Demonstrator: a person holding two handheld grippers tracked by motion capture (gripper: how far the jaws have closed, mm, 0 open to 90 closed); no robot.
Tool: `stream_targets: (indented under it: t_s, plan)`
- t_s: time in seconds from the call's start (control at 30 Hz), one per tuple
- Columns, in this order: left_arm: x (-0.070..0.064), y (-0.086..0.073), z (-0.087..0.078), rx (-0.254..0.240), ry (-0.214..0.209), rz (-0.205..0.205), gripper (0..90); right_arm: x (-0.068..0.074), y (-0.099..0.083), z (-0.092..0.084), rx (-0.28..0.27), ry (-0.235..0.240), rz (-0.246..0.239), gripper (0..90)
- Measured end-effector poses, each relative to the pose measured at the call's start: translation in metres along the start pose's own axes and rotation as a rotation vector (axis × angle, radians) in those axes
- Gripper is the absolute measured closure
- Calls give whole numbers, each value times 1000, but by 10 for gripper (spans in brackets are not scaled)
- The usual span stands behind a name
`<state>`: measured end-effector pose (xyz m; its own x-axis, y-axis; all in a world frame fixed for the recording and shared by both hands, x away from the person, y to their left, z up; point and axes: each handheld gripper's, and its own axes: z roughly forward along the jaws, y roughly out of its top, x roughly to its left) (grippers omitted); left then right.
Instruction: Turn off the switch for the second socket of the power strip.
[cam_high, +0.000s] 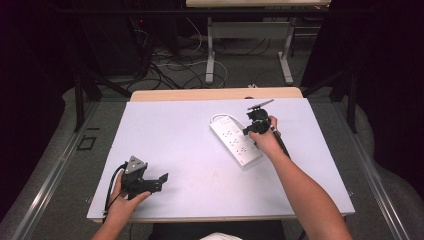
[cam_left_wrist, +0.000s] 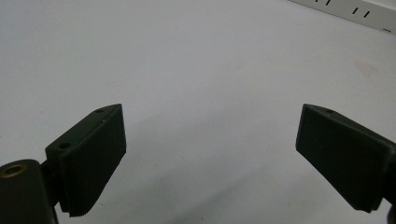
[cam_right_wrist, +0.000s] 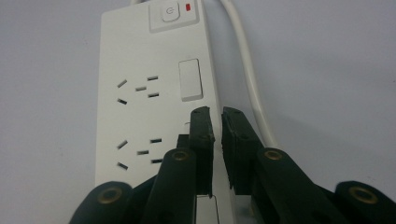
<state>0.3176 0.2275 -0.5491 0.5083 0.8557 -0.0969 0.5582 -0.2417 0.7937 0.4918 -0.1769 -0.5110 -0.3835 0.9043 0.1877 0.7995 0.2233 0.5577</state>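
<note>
White power strip (cam_high: 235, 140) lay flat on the pale tabletop sheet (cam_high: 175, 150), right of centre, set at a slant with its switch end toward the far edge. In the right gripper view, carried a square power button (cam_right_wrist: 170, 14) with a small red light (cam_right_wrist: 187, 7) beside it at the far end, then socket slots and a white rocker switch (cam_right_wrist: 191, 80) along its face. White cord (cam_right_wrist: 247, 70) left the far end and curved down the strip's side, just beside it.

Right gripper (cam_high: 256, 125) hovered directly over the strip, held in the person's right hand (cam_high: 267, 142); jaws stood nearly together, a thin gap between them, tips over the strip's edge below the rocker switch. Could not tell whether anything was pinched there, or whether the tips touched the strip.

Left gripper (cam_high: 150, 181) sat near the table's front left, held in the left hand (cam_high: 124, 200), well apart from the strip. Jaws spread wide over bare sheet, holding nothing.
</note>
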Motion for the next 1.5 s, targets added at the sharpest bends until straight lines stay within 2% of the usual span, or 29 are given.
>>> stream_targets:
  t_s: [0.03,0.2,0.23,0.4,0.47,0.5,0.57,0.63,0.7,0.97,1.0,1.27,1.37,1.43,1.5]
  plan:
    - [0,0,0,0,-2,1,83,2,0,1,6,-5,17,833]
    - [1,0,-1,-2,0,7,83,2,-1,4,3,-2,11,833]
    - [1,0,-1,-2,0,8,83,3,0,4,14,-11,22,833]
    - [1,0,-1,-1,1,8,83,1,0,6,11,-5,4,833]
    - [1,0,0,-2,-1,2,83,2,0,7,12,-4,14,834]
    - [1,0,0,-2,0,1,83,3,0,8,10,-11,34,835]
    - [1,0,0,0,0,1,83,2,0,9,0,-8,33,838]
    - [1,0,0,1,1,10,83,0,0,9,2,5,11,839]
    - [1,0,0,0,1,9,83,0,0,8,8,-9,4,840]
    - [1,0,0,0,2,8,83,1,2,2,-45,5,7,836]
    - [1,0,0,0,2,9,83,0,1,1,-48,7,-8,828]
    - [1,0,0,-4,4,-5,83,6,2,-9,-104,34,-19,700]
    - [1,-1,0,-5,5,-7,83,9,2,-13,-130,42,-30,614]
    - [2,0,-1,4,-1,2,83,10,2,-16,-155,36,-52,585]
    - [1,-1,0,-5,2,-8,83,12,2,-19,-170,39,-61,553]
